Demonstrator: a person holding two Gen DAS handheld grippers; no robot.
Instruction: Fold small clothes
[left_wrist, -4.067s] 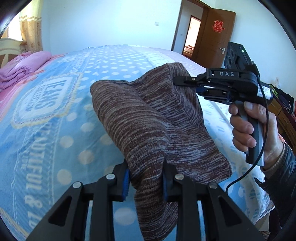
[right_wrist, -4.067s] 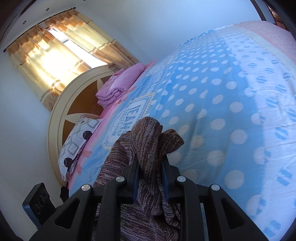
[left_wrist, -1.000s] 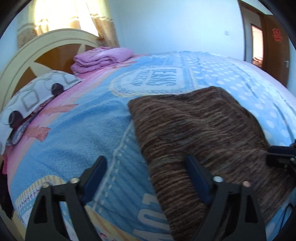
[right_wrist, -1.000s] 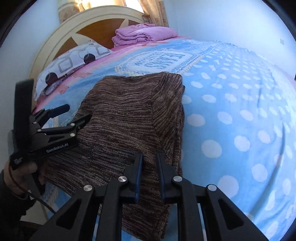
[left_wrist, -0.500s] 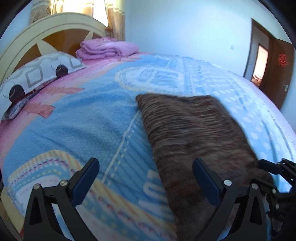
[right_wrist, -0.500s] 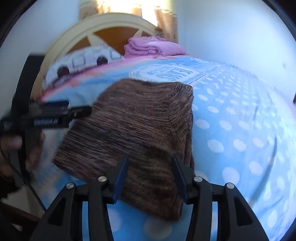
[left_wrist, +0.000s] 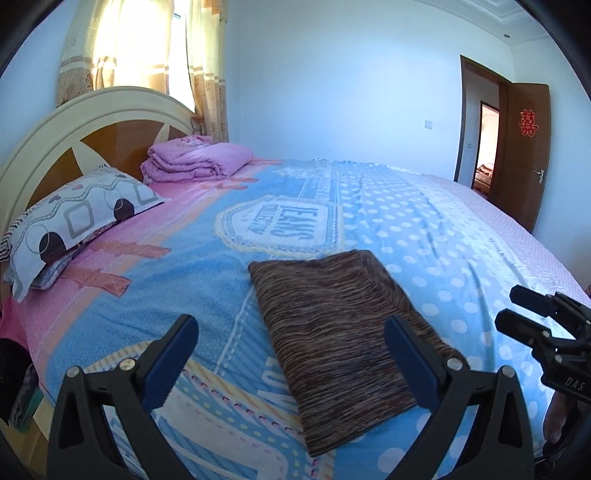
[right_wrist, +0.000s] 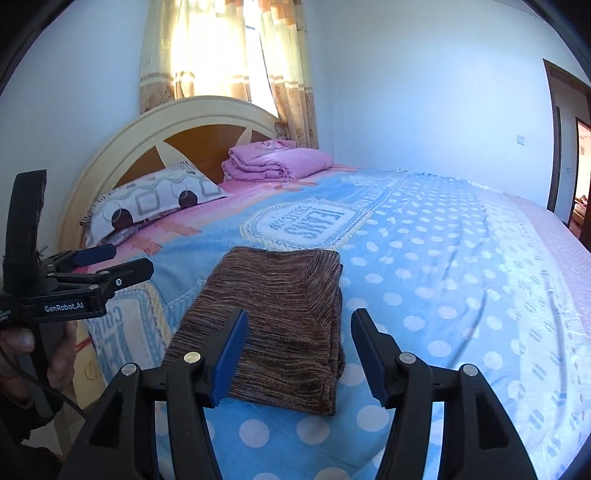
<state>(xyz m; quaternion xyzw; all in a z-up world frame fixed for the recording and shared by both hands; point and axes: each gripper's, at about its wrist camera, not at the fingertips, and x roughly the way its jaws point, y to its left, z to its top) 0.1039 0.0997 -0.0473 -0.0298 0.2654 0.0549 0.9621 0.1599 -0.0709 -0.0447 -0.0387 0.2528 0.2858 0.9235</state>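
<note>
**Folded knit lying free on the bed**

The left hand-held gripper (left_wrist: 291, 354) is being held wide open, with nothing gripped. The right hand-held gripper (right_wrist: 297, 350) is likewise being held apart and empty. Just beyond both, the folded brown knit garment (left_wrist: 332, 332) is being supported flat by the blue polka-dot bedspread (left_wrist: 424, 229), well short of the patterned pillow (left_wrist: 74, 218) and the folded pink blanket (left_wrist: 195, 160).

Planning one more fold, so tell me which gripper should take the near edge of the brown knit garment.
Probably the right gripper: open, its fingers straddle the folded brown knit garment's near edge. The left gripper, also open, sits off its left side.
</note>
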